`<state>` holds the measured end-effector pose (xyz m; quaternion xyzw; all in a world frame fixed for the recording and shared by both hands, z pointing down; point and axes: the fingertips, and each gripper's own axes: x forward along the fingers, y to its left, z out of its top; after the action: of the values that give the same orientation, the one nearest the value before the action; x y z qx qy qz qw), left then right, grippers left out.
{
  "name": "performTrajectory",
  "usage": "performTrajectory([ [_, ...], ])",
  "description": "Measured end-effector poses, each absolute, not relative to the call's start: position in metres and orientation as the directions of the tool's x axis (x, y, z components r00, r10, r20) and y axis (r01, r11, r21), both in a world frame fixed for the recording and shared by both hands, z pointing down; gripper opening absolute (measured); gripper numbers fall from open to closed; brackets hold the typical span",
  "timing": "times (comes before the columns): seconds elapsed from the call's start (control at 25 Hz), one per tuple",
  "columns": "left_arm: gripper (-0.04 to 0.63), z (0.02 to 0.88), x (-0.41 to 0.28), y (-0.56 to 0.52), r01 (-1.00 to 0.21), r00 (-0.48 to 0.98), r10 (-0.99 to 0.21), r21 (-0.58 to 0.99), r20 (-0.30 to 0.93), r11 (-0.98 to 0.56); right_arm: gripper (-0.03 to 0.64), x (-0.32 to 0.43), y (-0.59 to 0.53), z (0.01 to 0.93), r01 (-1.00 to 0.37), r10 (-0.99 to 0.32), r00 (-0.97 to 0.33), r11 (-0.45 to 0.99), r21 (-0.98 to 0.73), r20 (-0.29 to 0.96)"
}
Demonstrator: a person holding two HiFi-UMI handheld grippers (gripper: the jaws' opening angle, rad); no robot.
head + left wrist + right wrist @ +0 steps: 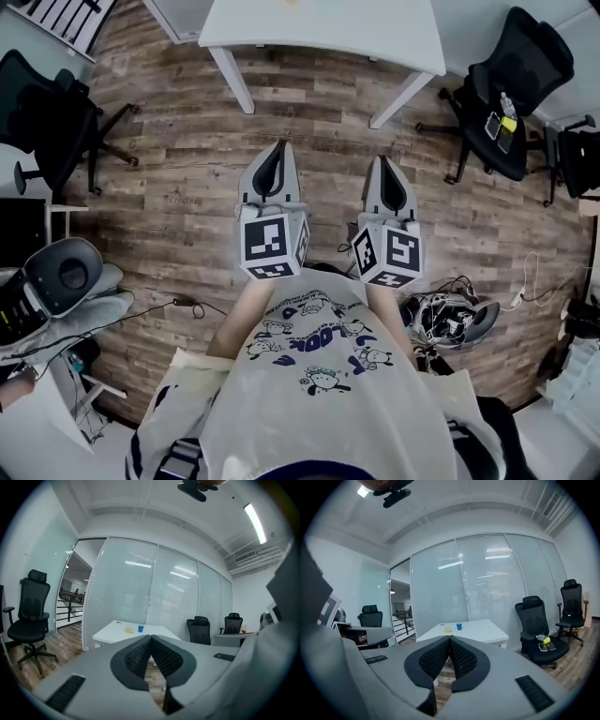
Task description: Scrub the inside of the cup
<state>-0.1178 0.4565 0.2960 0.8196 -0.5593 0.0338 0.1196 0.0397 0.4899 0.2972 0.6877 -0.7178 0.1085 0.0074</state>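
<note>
desk (319, 28) is standing well ahead of left claw (277, 148) and right claw (383, 161) | black chair (511, 84) is sitting right of right claw | second black chair (42, 112) is sitting left of left claw | wood floor (178, 206) is lying beneath both

Across the room, the blue cup (459, 626) on the white table (485, 628) is too small to see into, the yellowish thing (447, 630) beside it is too small to name, and in the head view the table's far part runs off the top edge.

head view steeply down; gripper views level, both facing white table (110, 632)
</note>
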Motion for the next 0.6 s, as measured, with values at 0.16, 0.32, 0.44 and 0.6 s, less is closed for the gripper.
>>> performTrajectory([
  [0.16,0.031,0.293,-0.119,0.426,-0.915,0.394,-0.901,0.163,0.182,-0.368,0.012,0.036,0.460,0.295,-0.989,-0.988,-0.036,0.013,-0.147,0.153],
  [0.32,0.031,0.293,-0.125,0.401,-0.913,0.400,-0.899,0.161,0.178,-0.375,0.012,0.029,0.437,0.294,-0.990,-0.989,-0.029,0.008,-0.144,0.148],
  [0.44,0.031,0.294,-0.129,0.390,-0.913,0.400,-0.898,0.166,0.181,-0.373,0.012,0.026,0.426,0.294,-0.990,-0.988,-0.025,0.002,-0.143,0.154],
  [0.6,0.031,0.296,-0.131,0.376,-0.913,0.398,-0.898,0.172,0.186,-0.369,0.012,0.028,0.415,0.293,-0.991,-0.988,-0.016,-0.006,-0.135,0.156],
])
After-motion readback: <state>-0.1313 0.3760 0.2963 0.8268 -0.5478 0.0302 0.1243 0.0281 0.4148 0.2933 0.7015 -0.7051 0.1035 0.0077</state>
